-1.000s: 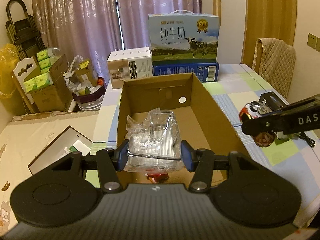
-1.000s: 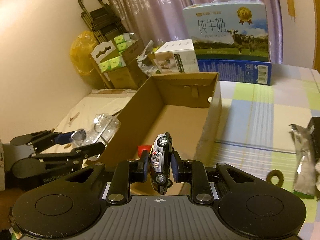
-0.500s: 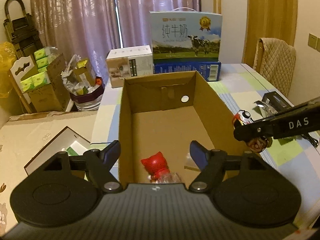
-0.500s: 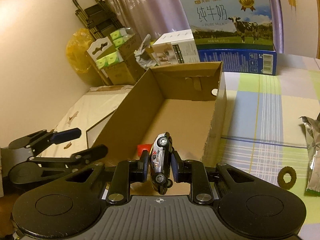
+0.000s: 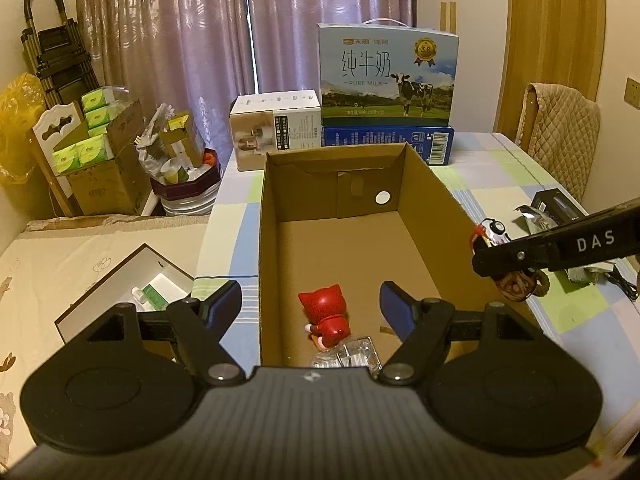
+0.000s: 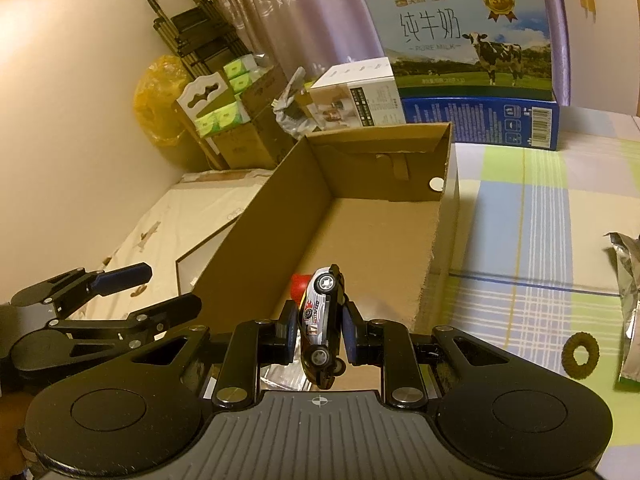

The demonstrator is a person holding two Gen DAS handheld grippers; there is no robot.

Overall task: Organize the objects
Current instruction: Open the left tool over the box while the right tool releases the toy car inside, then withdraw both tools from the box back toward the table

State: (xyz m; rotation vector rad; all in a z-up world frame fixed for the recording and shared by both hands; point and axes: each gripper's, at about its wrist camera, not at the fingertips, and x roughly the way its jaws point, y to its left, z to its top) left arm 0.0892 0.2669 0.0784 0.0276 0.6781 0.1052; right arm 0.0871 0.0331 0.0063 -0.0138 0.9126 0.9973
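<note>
An open cardboard box (image 5: 424,216) lies lengthwise on the checked tablecloth. At its near end stands a red figure (image 5: 324,314), and a clear plastic package (image 5: 354,358) lies beside it. My left gripper (image 5: 311,302) hangs open and empty over that near end. In the right wrist view the left gripper (image 6: 162,290) sits left of the box (image 6: 256,248). My right gripper (image 6: 320,330) is shut on a white toy car (image 6: 322,316), held nose up above the box's near right corner. The left wrist view shows that car (image 5: 491,231) just right of the box wall.
A milk carton case (image 5: 386,80) and a white box (image 5: 278,130) stand behind the cardboard box. On the cloth to the right lie a brown hair ring (image 6: 580,355), a silver foil packet (image 6: 630,280) and a black case (image 5: 556,204). A padded chair (image 5: 560,136) stands at the far right.
My left gripper opened and let go of the clear plastic package, which now lies in the box's near end. The right gripper kept the car and shifted slightly toward the box.
</note>
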